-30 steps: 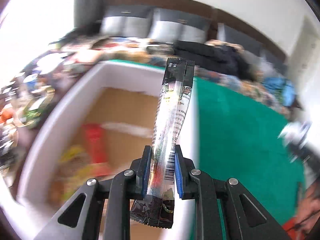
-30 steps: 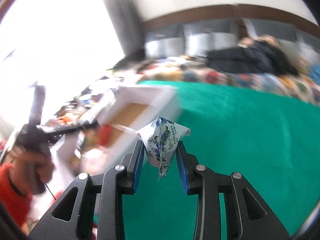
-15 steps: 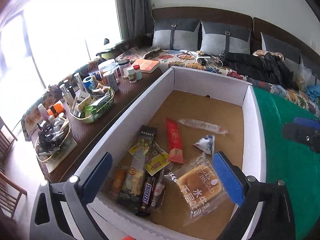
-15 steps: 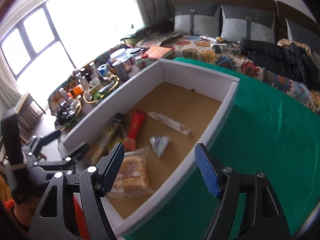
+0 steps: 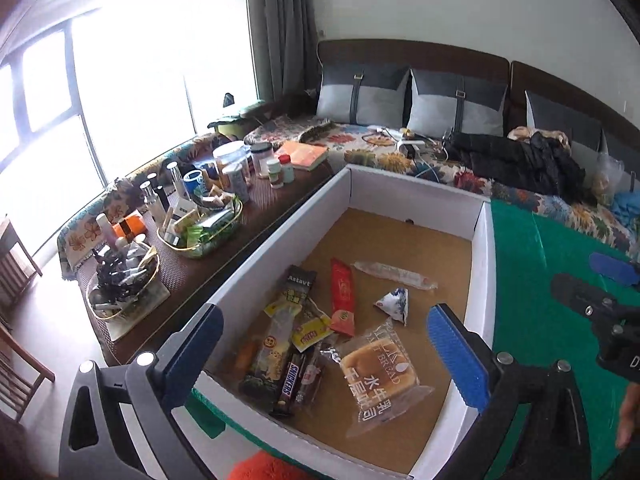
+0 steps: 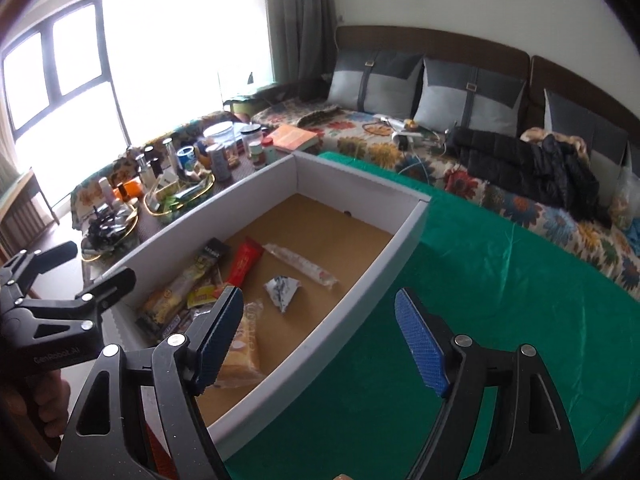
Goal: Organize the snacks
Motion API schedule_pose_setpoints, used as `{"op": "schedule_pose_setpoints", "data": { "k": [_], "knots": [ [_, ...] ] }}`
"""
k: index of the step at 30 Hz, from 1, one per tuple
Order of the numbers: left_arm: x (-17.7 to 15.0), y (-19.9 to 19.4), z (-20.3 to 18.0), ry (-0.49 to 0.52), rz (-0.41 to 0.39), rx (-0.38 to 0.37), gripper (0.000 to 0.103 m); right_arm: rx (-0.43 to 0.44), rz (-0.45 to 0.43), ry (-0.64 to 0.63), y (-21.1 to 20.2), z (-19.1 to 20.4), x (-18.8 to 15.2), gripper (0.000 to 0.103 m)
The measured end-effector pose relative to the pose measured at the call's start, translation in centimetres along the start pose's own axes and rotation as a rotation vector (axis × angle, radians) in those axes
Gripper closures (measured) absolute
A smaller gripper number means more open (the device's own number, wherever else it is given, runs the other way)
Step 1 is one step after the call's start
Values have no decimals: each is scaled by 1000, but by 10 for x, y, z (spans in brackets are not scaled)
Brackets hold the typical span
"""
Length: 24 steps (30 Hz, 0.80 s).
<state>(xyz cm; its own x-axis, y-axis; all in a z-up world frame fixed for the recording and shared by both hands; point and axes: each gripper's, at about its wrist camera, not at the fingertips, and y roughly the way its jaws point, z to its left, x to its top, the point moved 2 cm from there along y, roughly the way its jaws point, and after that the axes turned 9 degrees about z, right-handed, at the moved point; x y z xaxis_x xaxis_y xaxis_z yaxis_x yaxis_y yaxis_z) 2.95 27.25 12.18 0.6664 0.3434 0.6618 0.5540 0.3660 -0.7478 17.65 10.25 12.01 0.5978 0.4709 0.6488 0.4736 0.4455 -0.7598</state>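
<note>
Both hand-held grippers wide apart, empty

White wall behind, with a dark wooden headboard and grey cushions propped against it. Flower-patterned bedding under a black jacket; green cloth spread in front. Large dark-framed window at left, glaring bright, grey curtain alongside, cluttered low brown bench beneath.
</note>
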Motion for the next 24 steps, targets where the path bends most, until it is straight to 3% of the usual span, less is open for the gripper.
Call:
{"op": "schedule_pose_setpoints", "data": {
  "k": [3, 8, 14, 24],
  "knots": [
    [0, -11, -1, 16, -32, 21, 2, 10, 14, 5, -4, 5, 1, 21],
    [-3, -15, -4, 60, -13, 50, 0, 18, 20, -26, -13, 20, 0, 20],
    [-6, -13, 7, 15, 30, 44, 0, 35, 28, -36, -20, 30, 1, 20],
    [-8, -13, 19, -9, 35, 68, 0, 18, 77, -40, -14, 34, 0, 20]
  ]
}}
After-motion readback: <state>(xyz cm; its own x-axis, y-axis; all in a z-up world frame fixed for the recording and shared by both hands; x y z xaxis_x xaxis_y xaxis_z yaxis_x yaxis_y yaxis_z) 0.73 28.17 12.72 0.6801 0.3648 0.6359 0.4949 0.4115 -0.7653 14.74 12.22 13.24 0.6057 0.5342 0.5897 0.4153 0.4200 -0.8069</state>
